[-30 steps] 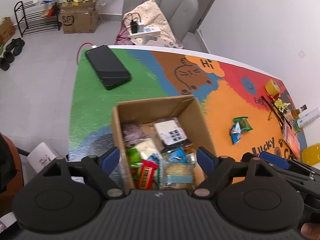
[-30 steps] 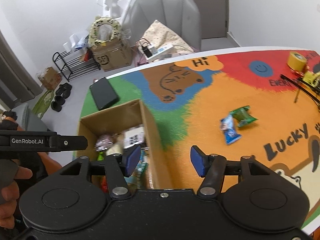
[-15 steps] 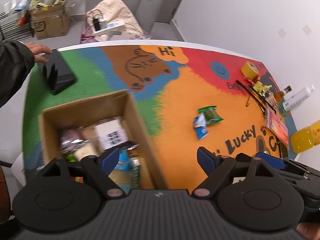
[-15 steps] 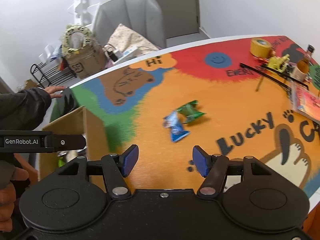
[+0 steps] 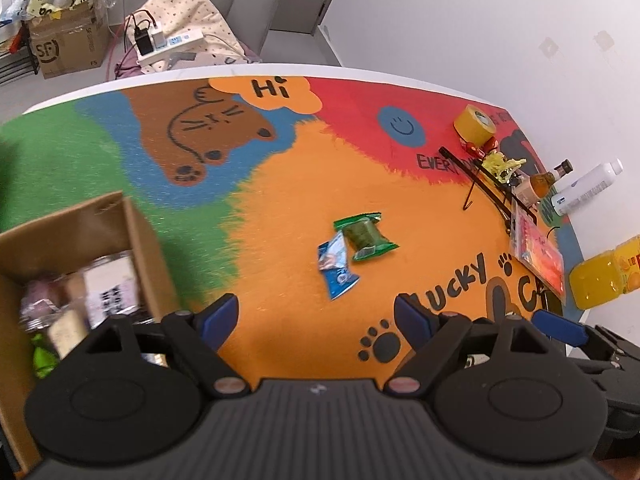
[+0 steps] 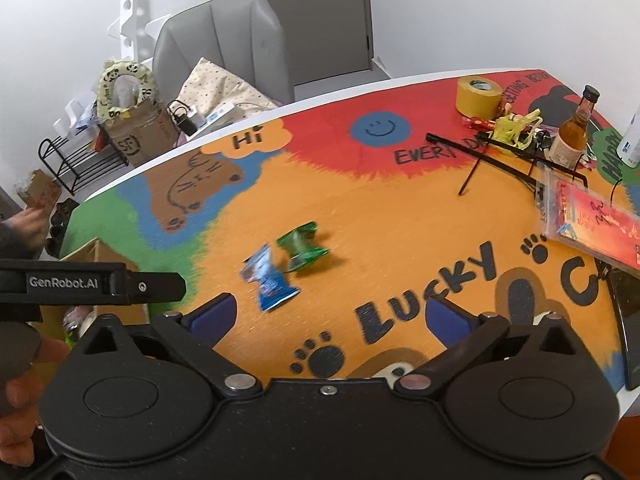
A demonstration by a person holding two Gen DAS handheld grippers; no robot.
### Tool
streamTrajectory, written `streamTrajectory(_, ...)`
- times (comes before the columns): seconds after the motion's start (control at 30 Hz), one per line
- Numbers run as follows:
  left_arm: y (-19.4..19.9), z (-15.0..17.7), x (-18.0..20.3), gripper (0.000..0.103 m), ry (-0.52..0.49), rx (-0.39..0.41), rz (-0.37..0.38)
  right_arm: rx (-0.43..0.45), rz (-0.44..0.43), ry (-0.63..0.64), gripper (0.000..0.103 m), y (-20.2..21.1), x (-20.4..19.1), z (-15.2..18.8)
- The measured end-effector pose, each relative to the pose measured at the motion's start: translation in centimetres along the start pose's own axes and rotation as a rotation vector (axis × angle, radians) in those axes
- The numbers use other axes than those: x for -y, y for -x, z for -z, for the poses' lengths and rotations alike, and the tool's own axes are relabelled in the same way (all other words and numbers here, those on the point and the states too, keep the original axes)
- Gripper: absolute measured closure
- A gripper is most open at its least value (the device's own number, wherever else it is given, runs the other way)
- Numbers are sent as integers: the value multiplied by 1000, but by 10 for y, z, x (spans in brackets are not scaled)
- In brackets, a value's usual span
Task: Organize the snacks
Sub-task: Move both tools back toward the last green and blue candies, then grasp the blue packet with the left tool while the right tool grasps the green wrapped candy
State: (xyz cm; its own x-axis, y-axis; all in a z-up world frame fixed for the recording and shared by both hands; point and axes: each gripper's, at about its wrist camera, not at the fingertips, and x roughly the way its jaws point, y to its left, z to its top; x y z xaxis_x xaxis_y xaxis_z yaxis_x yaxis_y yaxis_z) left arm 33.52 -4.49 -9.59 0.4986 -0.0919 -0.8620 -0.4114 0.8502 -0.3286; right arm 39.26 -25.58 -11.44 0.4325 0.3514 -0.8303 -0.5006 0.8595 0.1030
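Note:
A green snack packet (image 5: 366, 238) (image 6: 303, 246) and a blue snack packet (image 5: 336, 270) (image 6: 266, 276) lie side by side on the orange part of the table mat. A cardboard box (image 5: 80, 232) (image 6: 94, 254) holding several snacks stands at the left. My left gripper (image 5: 316, 314) is open and empty above the mat, just short of the packets, right of the box. My right gripper (image 6: 330, 316) is open and empty, also short of the packets, with the blue one nearest its left finger.
At the table's right side stand a yellow tape roll (image 6: 478, 94), a small amber bottle (image 6: 572, 136), black rods (image 6: 492, 152), a red packet (image 6: 592, 220), a white bottle (image 5: 586, 188) and a yellow juice bottle (image 5: 608, 276). A grey chair (image 6: 224, 44) stands behind the table.
Both grippers have swung right, away from over the box towards the two loose packets, and stayed open. The dark phone on the green area has left the view.

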Motion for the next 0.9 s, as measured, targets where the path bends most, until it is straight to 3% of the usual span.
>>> streamTrajectory(0.47, -70, -14, 11, 22, 62, -23, -16, -47, -5, 31, 0, -39, 25, -21)
streamTrajectory(0.77, -113, -14, 5, 45, 107, -61, -11, -67, -8, 24, 0, -63, 30, -32)
streamTrajectory(0.9, -126, -15, 3, 47, 124, -67, -1, -77, -4, 23, 0, -73, 29, -34)
